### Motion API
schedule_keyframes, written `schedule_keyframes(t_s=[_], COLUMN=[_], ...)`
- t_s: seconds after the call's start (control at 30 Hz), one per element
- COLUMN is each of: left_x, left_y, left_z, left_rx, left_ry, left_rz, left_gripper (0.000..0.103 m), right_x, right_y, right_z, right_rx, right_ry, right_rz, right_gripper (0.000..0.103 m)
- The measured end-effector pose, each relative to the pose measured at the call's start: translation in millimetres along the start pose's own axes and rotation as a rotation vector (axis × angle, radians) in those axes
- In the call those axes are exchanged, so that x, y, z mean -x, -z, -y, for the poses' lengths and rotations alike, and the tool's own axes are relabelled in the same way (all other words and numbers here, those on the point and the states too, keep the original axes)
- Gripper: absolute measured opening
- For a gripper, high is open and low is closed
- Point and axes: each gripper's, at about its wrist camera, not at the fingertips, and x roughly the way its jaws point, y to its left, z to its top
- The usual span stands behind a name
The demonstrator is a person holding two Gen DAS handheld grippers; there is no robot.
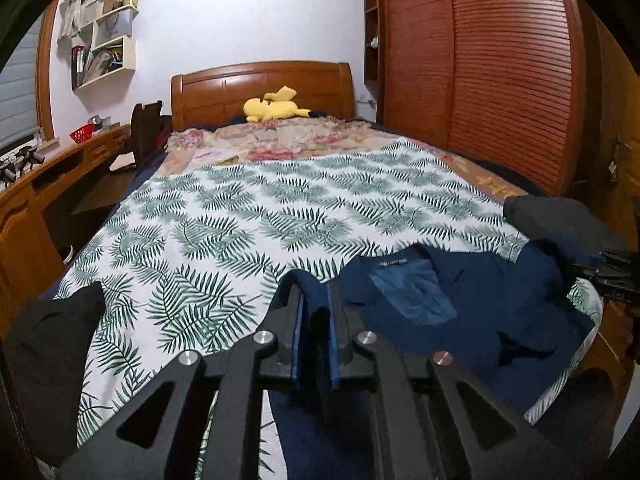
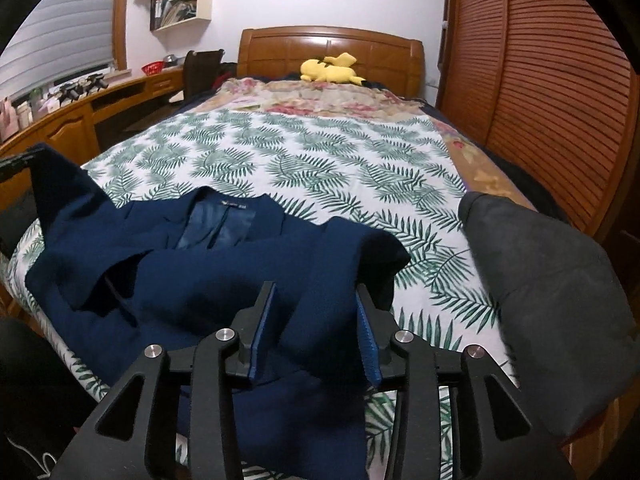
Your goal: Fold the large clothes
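Navy-blue woven jacket point(image 2: 192, 276) lies rumpled on the near end of the bed, collar and paler lining facing the headboard, resting on the white leaf-print bedspread point(image 2: 320, 152). Left gripper point(image 1: 316, 316): jaws nearly closed, a fold of the navy cloth pinched between the blue pads, so it grips the jacket's left edge. Right gripper point(image 2: 316, 328): jaws parted, a ridge of the same cloth stands between them, pads not seen pressing on it, so it reads as released or not yet clamped. No earlier view given, so nothing on motion.

Key relation: jacket's long axis runs across the bed, left to right, between the 2 grippers; the body of the garment lies ahead of and between both sets of fingers. Each hand sits at 1 end, neither clearly nearer the collar. Likely next move needs the right side re-gripped or smoothed flat. Grey padded garment point(image 2: 552, 300) lies just right of the jacket. Yellow plush toy point(image 1: 276, 106) sits by the wooden headboard point(image 1: 260, 88), well apart.
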Motion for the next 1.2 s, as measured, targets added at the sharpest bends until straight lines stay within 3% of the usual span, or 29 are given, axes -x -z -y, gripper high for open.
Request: schedule_keyframes(t_s=[0.27, 0.57, 0.9, 1.1, 1.13, 1.17, 1.2], left_x=[7, 1, -11, -10, -9, -8, -7], left_y=[14, 41, 77, 88, 89, 89, 88], left_z=[-11, -11, -13, -19, -21, -23, -25], left_rx=[0.012, 0.015, 0.006, 0.003, 0.009, 0.013, 0.02], left_ry=[0.024, 0.047, 0.048, 0.087, 0.097, 0.102, 0.108], left_rz=[-0.004, -0.014, -0.011, -0.005, -0.004, -0.001, 0.004], left_gripper=[0.018, 0.021, 0.022, 0.022, 0.022, 0.022, 0.022], right_x=[-14, -32, -57, -73, -77, -81, -82], right_y=[-2, 2, 21, 25, 25, 23, 22], right_z=[-21, -62, -93, -89, -86, -83, -83], right_rx=[0.03, 0.119, 0.192, 0.177, 0.165, 0.156, 0.162], right_ry=[-0.027, -0.066, -0.076, -0.02, -0.028, -0.037, -0.034], right_rz=[-0.017, -0.037, -0.133, -0.202, -0.222, -0.238, -0.243], right_gripper=[0.05, 0.059, 0.064, 0.064, 0.062, 0.037, 0.021])
